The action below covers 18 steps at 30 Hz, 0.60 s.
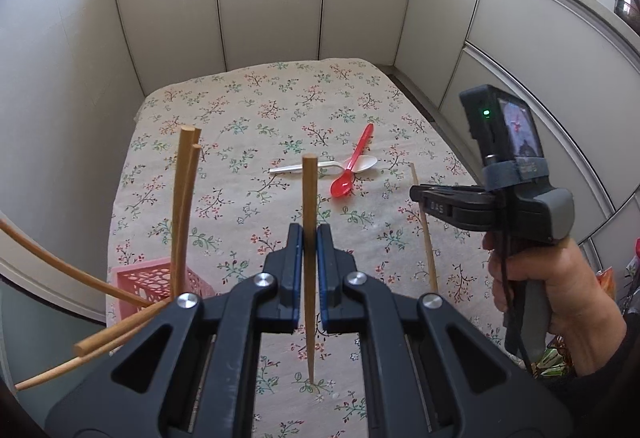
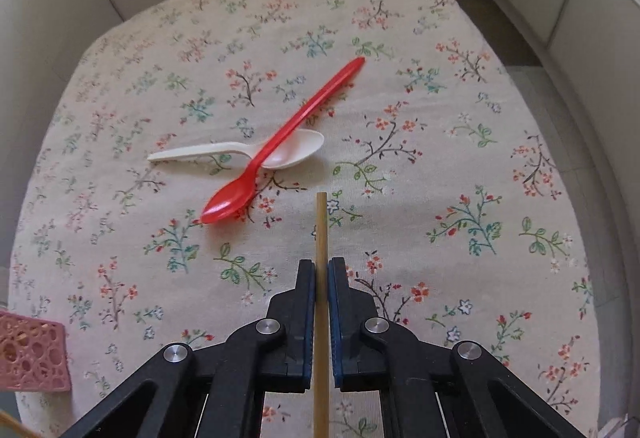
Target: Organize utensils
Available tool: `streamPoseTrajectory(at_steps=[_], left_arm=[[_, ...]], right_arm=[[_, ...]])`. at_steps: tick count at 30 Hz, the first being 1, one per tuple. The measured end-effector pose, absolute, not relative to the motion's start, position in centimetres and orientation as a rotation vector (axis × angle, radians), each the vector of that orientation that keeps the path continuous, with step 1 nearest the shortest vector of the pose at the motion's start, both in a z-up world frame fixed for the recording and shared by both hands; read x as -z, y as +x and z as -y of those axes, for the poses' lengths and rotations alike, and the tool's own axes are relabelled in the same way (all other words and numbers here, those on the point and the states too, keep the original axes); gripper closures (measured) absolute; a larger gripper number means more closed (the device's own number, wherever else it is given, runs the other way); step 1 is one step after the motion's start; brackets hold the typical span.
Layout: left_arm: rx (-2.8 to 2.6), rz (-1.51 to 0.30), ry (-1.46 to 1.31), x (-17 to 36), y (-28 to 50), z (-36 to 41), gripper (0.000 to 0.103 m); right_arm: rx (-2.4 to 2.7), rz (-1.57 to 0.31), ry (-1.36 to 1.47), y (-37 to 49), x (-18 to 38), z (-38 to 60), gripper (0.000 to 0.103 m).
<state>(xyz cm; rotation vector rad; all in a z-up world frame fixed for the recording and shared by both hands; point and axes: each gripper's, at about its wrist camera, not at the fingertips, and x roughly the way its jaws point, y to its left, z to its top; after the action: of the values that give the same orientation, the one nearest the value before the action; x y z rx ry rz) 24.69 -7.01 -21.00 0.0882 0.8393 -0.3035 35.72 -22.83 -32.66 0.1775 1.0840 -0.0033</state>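
Chopsticks are split between both grippers and a pink perforated basket (image 1: pixel 158 284) at the table's near left corner. The left gripper (image 1: pixel 310 238) has its jaws pinched tight on one wooden chopstick (image 1: pixel 309 222), which stands upright with its thin tip down near the floral tablecloth (image 1: pixel 240 109); whether the tip touches the cloth is hard to tell. The right gripper (image 2: pixel 321 270) has its jaws closed on a second chopstick (image 2: pixel 321 230) lying along the cloth; its lower end runs out of the right wrist view, and in the left wrist view the gripper's black body covers part of its length. Several more chopsticks (image 1: pixel 184 205) lean out of the basket, some bowed by the lens and cut off at the left edge, so their count is unclear. Only a corner of the basket shows in the right wrist view. Farther back, a red plastic spoon (image 2: pixel 280 141) lies across the bowl of a white plastic spoon (image 2: pixel 240 153). The person's right hand (image 1: pixel 556 290) wraps the tool's grey handle, angled downward toward the table, with the dark sleeve cut off at the frame's edge.
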Motion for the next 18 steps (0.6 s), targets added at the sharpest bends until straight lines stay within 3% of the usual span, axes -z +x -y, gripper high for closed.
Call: streamPoseTrajectory(at_steps=[18], left_arm=[[0.369,-0.594,0.058,13.0,17.8,3.9,0.095]], right_arm=[[-0.207,-0.644,0.197,24.0,17.3,20.7,0.098]])
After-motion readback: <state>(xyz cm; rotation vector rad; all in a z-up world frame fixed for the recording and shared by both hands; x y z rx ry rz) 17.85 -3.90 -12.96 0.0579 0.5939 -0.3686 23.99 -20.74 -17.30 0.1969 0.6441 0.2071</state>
